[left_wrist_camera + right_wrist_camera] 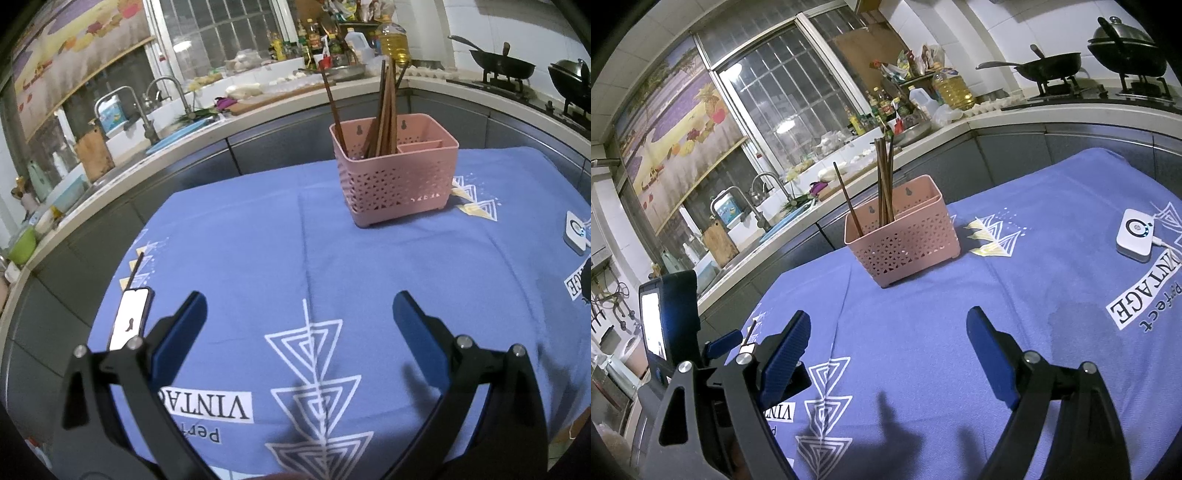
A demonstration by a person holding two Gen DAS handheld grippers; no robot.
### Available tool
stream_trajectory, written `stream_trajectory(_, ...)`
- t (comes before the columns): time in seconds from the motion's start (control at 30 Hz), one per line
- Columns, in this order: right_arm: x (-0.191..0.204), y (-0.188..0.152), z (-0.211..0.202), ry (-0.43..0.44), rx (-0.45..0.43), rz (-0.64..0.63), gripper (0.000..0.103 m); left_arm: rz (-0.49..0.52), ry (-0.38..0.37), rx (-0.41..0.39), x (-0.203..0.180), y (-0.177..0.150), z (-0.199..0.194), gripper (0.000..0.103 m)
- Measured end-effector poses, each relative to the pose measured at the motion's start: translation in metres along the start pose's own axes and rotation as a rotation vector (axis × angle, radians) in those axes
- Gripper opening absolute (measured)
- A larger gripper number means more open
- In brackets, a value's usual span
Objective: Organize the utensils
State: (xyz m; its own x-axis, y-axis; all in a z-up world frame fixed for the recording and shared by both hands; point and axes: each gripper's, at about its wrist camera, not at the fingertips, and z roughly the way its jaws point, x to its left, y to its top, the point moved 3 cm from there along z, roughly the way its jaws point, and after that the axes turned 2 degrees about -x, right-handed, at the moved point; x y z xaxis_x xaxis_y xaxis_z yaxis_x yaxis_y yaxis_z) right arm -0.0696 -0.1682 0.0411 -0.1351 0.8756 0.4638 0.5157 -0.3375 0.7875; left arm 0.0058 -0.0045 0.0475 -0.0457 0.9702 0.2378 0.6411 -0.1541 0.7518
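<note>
Mostly, the chopsticks (384, 110) are already standing upright in the larger compartment of the pink perforated caddy (397, 181), which is sitting on the far part of the blue tablecloth (258, 240); its smaller compartment is looking empty. One dark chopstick (136, 267) is lying loose near the cloth's left edge, just beyond a phone (130, 319), so that one seems to be what is left to collect. Both tools are idling wide apart and holding nothing: the left gripper (299, 325) is pointing across bare cloth toward the caddy, and the right gripper (886, 343) is doing the same. A white puck-shaped device (1134, 235) is resting off to the right.
</note>
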Motion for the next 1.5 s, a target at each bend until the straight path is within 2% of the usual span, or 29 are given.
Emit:
stream_trajectory(0.53,-0.003,0.006,0.004,-0.001,-0.001,-0.001,0.085,0.011,-0.024,0.003,-0.005,-0.001,-0.002,0.097)
stream_trajectory(0.83,-0.004,0.007,0.004,-0.001,-0.001,-0.001,0.085,-0.023,-0.061,-0.024,-0.002,0.002,-0.009,0.097)
stream_trajectory(1.23,-0.004,0.008,0.004,-0.002,-0.003,-0.005,0.085,-0.06,-0.059,-0.062,0.008,0.008,-0.016,0.097)
stream_trajectory(1.5,0.005,0.038,-0.021,-0.014,-0.107,-0.069,0.085,-0.11,-0.063,-0.15,0.02,0.037,-0.037,0.097)
